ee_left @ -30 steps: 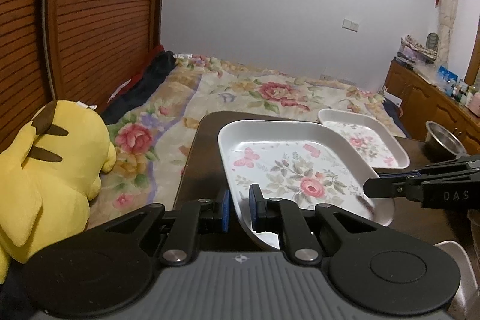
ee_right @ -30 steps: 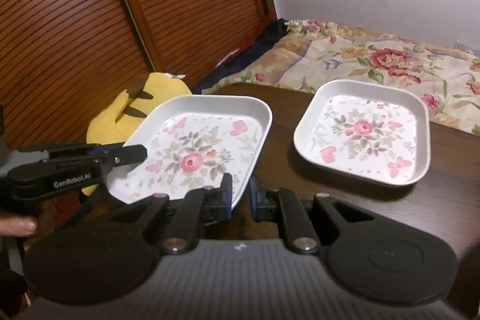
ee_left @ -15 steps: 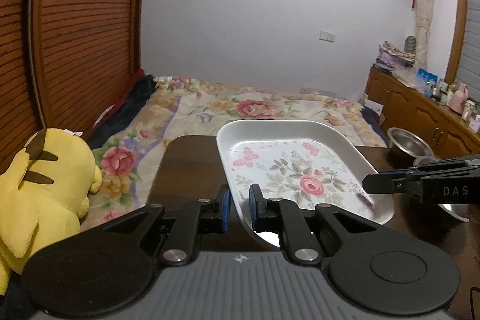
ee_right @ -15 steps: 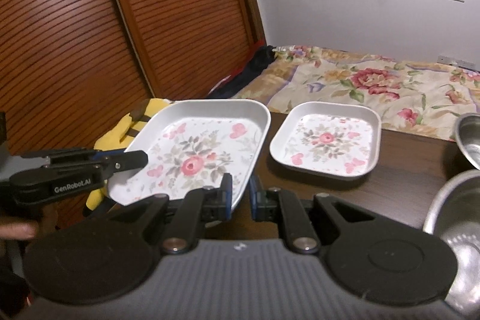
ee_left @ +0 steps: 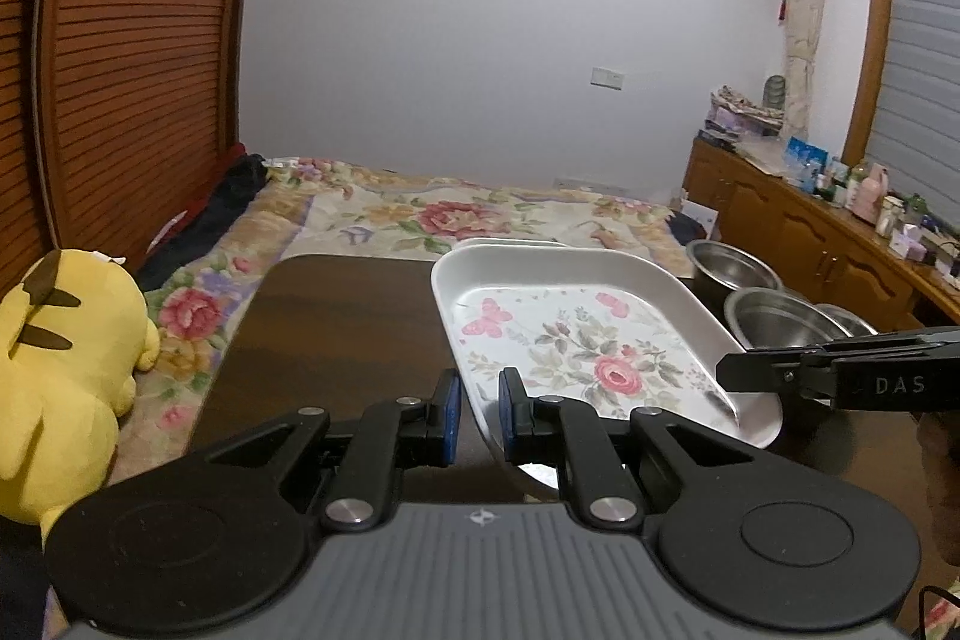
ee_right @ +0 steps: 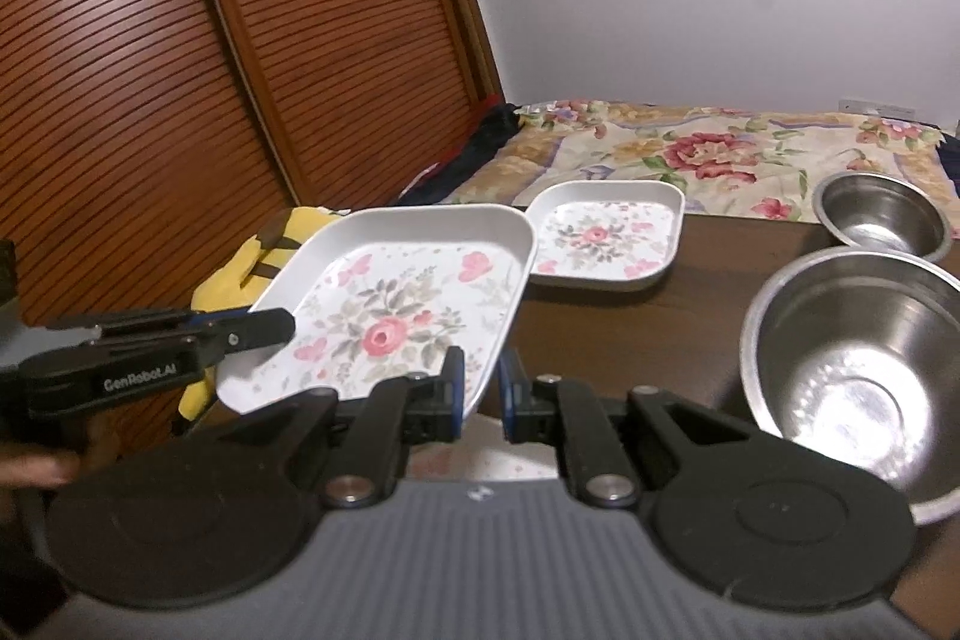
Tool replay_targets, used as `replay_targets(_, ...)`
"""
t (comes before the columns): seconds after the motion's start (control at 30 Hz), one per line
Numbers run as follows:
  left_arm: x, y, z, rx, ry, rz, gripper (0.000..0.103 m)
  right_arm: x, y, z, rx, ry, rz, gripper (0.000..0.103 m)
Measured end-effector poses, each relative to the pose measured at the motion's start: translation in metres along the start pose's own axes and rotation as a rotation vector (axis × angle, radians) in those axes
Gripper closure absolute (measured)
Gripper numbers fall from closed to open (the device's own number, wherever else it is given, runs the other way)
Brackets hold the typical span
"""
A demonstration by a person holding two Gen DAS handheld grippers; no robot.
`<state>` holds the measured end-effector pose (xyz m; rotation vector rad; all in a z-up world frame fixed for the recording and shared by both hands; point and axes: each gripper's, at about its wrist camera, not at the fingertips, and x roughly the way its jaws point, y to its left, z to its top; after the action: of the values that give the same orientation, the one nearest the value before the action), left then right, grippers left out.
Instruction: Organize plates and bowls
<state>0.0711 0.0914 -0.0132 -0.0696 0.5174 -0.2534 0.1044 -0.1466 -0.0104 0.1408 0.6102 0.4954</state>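
Both grippers, left and right, have jaws clamped on one floral plate held above the dark tabletop; a bed lies at 12 o'clock. Only the right view shows the second plate fully.

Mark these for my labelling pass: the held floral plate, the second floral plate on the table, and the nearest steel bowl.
held floral plate [ee_right: 384, 334], right wrist view, central rose.
second floral plate [ee_right: 597, 235], right wrist view, central rose.
nearest steel bowl [ee_right: 852, 370], right wrist view, inner wall.

Black grippers w/ blue pads (silver screws, grey ribbed housing)
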Motion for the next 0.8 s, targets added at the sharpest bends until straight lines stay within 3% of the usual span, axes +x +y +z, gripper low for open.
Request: replay_targets(0.8,-0.001,-0.023,-0.033,0.027,0.066,-0.051,0.088,-0.019,-0.011,-0.042,0.032,0.041,-0.022,0.090)
